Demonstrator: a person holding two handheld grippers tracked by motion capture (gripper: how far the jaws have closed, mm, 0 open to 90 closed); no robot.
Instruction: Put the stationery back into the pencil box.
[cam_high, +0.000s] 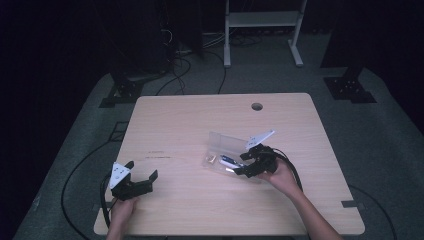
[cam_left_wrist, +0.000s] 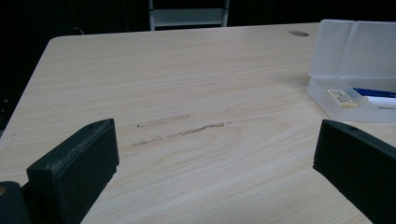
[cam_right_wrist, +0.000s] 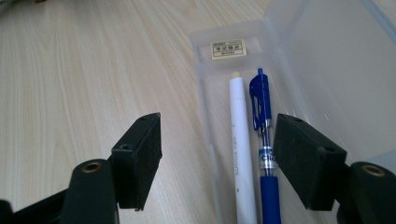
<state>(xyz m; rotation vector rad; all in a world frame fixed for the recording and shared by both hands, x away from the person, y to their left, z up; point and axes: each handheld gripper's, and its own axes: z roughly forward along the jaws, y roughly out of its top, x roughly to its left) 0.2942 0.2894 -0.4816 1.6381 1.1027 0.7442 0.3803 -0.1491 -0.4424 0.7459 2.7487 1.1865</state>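
A clear plastic pencil case (cam_high: 226, 145) lies open right of the table's middle, its lid tilted up at the far side. In its tray (cam_right_wrist: 219, 70) lie a white pen (cam_right_wrist: 239, 121), a blue pen (cam_right_wrist: 262, 116) and a small labelled eraser (cam_right_wrist: 226, 48). My right gripper (cam_high: 245, 163) hovers at the case's right end. It is open (cam_right_wrist: 219, 161), and its jaws straddle the tray and pens without touching them. My left gripper (cam_high: 141, 170) rests near the front left of the table, open (cam_left_wrist: 215, 140) with bare wood between its jaws. The case (cam_left_wrist: 355, 60) shows at that view's right.
The wooden table (cam_high: 200, 115) has a round cable hole (cam_high: 257, 106) near its far edge and faint scuff marks (cam_left_wrist: 182, 130) left of centre. Beyond the table stand a white frame (cam_high: 262, 20), black stand bases (cam_high: 350, 87) and loose floor cables (cam_high: 175, 75).
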